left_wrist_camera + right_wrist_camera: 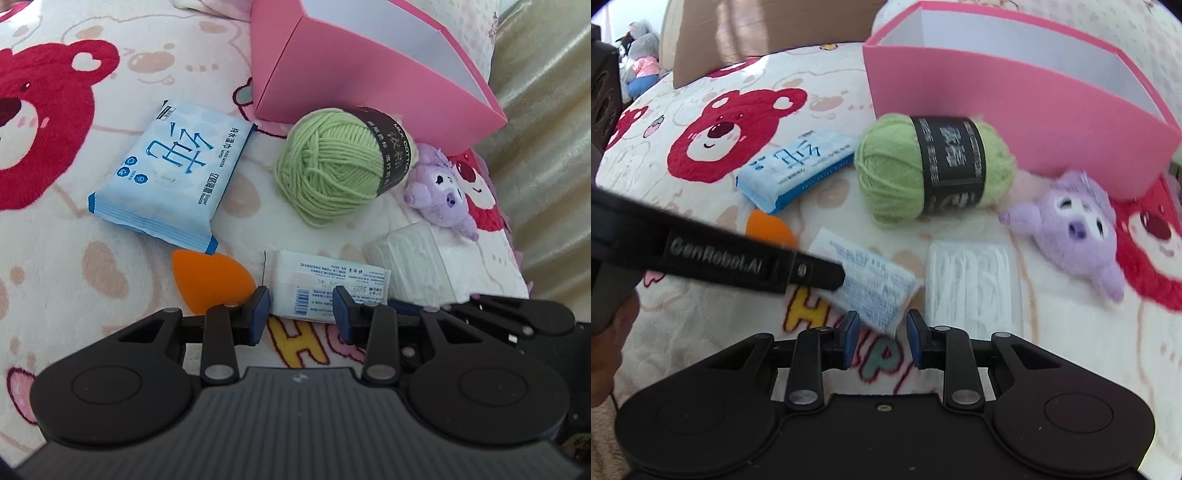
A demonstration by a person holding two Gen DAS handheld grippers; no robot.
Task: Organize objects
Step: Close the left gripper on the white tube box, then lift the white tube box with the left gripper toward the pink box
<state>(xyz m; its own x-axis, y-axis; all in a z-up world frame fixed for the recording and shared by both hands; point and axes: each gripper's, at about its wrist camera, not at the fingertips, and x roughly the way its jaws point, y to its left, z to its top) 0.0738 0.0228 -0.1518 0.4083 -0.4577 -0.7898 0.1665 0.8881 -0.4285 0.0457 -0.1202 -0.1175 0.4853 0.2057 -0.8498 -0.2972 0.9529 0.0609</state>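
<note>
Left tongs (301, 308) gripped near end of white packet (325, 282) on bed (55, 258); right tongs (879, 338) clenched, empty. Packet looked light, soft, slippery; pinch short edges. Pink box (369, 74) far.

Pink box (354, 74): far rim cut off by top edge in left wrist view, floor hidden behind its walls. Right wrist view motion-blurred; yarn label (951, 164) print unreadable. Orange sponge (768, 229) mostly hidden behind left gripper (833, 277), which also covers the white packet (875, 288) corner.
</note>
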